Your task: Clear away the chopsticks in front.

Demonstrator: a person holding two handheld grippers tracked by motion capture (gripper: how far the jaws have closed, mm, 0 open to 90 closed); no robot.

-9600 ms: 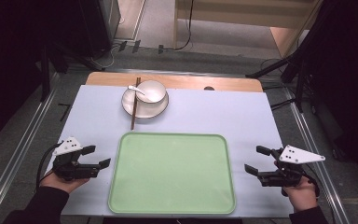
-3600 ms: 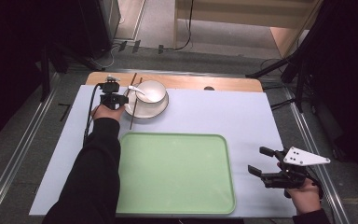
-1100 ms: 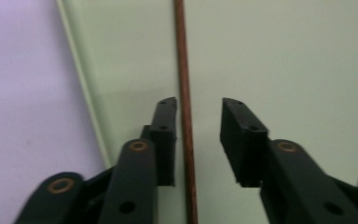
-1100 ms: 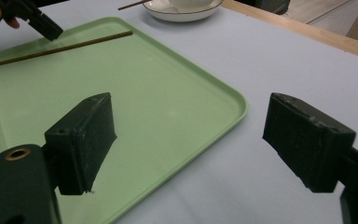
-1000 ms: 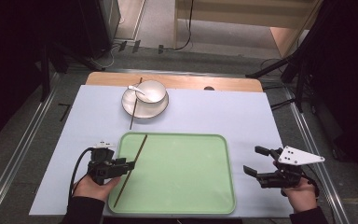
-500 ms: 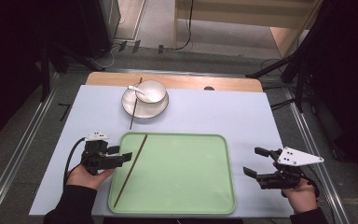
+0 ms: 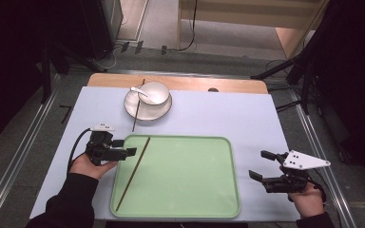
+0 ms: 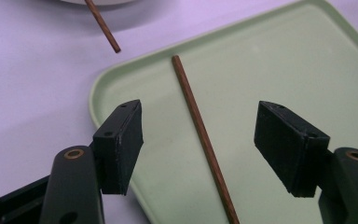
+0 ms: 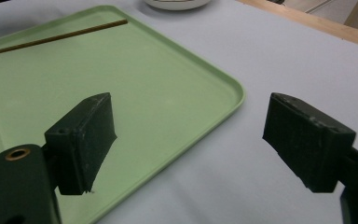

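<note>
Item: thin brown wooden chopstick point(image 7: 133, 173), lying free along green plastic tray's point(image 7: 218, 211) left edge. Left hand-held gripper point(image 7: 127, 147) just opened wide, empty (right one point(image 7: 259, 166) wide, idle). Next: fetch second chopstick point(image 7: 138, 105) beside white plate point(image 7: 148, 111).

no readable text, labels, brands, numbers or signs on anything in the pictures

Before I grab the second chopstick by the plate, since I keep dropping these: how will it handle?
The second chopstick looks thin, straight and wooden, so probably stiff and light. It looks round, so a nudge may roll it. Its far part seems to lean on the plate, so lifting could make it slide.
</note>
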